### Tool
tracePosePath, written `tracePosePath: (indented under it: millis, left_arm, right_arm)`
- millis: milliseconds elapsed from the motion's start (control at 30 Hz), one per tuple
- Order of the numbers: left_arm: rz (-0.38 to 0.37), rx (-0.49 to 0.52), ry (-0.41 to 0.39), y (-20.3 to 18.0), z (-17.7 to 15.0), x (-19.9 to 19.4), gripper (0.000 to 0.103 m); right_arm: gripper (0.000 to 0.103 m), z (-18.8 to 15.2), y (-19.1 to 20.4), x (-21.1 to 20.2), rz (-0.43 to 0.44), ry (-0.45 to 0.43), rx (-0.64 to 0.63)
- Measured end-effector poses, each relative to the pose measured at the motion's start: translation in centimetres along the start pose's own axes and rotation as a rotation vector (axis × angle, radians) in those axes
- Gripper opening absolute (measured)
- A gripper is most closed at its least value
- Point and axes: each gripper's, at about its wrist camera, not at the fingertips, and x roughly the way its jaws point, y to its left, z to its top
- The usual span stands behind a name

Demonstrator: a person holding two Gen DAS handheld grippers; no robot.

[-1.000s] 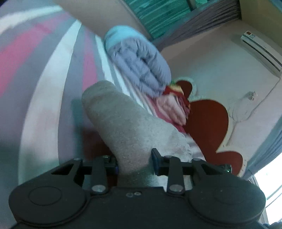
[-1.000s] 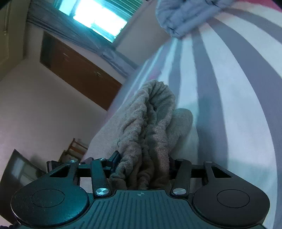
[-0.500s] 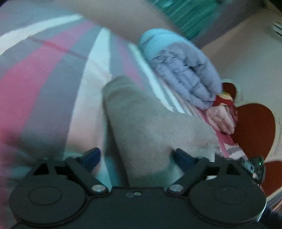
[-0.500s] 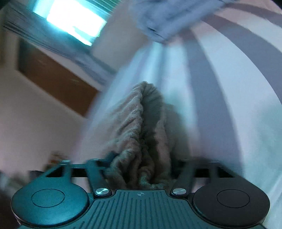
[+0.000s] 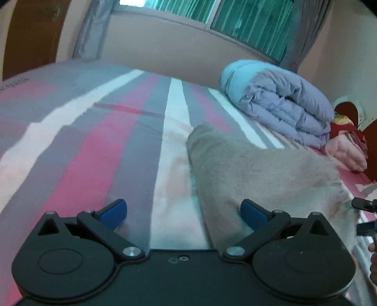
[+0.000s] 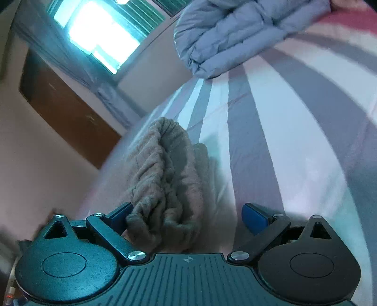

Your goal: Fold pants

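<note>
Left wrist view: the left tool (image 5: 183,209) has its blue pads spread wide and still opening, clamping nothing. The beige pants (image 5: 264,171) lie flat on the striped bed (image 5: 99,141), running from lower right up toward the middle of the frame. Their left edge sits between the jaws, closer to the right pad, but the cloth isn't pinched. A folded lavender quilt (image 5: 282,103) sits upper right, with a pink and red bundle (image 5: 346,146) just beside it at the right edge. A window with green blinds (image 5: 247,21) runs along the top.

Right wrist view: the right tool (image 6: 186,219) is also opening, pads well apart. The bunched waistband end of the pants (image 6: 165,183) sits in the gap, right up against the left pad, well clear of the right one. Same quilt (image 6: 226,35) at the top, bright window (image 6: 103,35) upper left, brown door (image 6: 63,113) at left.
</note>
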Motion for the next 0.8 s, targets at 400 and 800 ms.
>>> tracePosePath:
  millis: [400, 800]
  left_arm:
    - [0.064, 0.027, -0.074, -4.9, -10.4, -12.5, 0.097]
    - [0.122, 0.076, -0.132, -8.1, -17.4, -24.0, 0.097]
  right_arm:
    - [0.103, -10.2, 4.7, -9.9, -0.117, -0.041, -0.138]
    - [0.103, -22.2, 8.8, -19.9, -0.256, -0.104, -0.267]
